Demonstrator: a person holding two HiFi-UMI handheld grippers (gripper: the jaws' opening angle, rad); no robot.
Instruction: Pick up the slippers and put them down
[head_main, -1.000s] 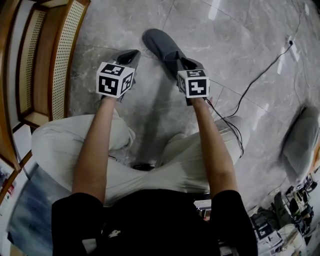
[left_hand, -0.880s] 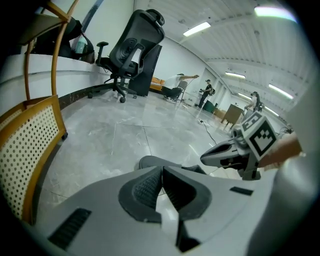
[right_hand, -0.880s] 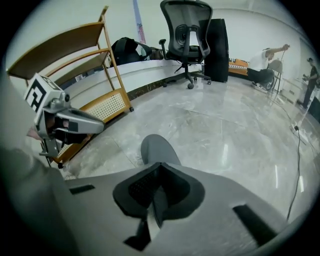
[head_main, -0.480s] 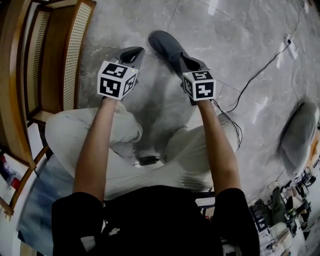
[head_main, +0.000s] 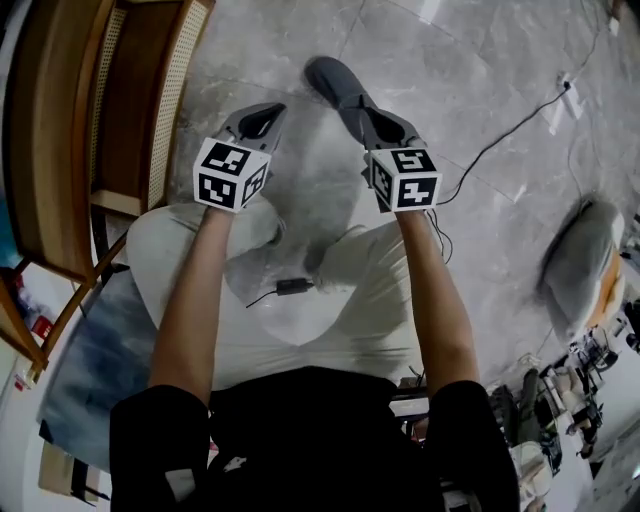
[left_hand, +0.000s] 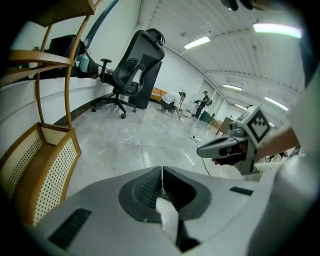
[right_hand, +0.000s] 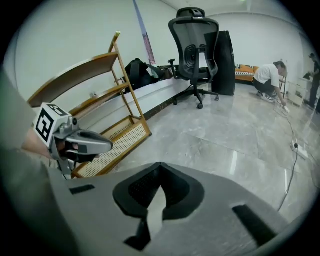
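**A:** Jaws pressed together on both left gripper (left_hand: 161, 171) and right gripper (right_hand: 160, 166), nothing pinched. Grey slipper (head_main: 330, 78) on the floor, just far of the right one.

**B:** Yep. Could just shove it away if lowered without spreading first. Might also snag that cable (head_main: 495, 145) off to the right.

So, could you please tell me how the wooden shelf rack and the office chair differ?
The wooden shelf rack is light brown, with open boards and a cane panel at the bottom; the office chair is black with a mesh back. The rack stands in the foreground, while the chair sits farther back on a wheeled base. Both stand upright on the grey stone floor.
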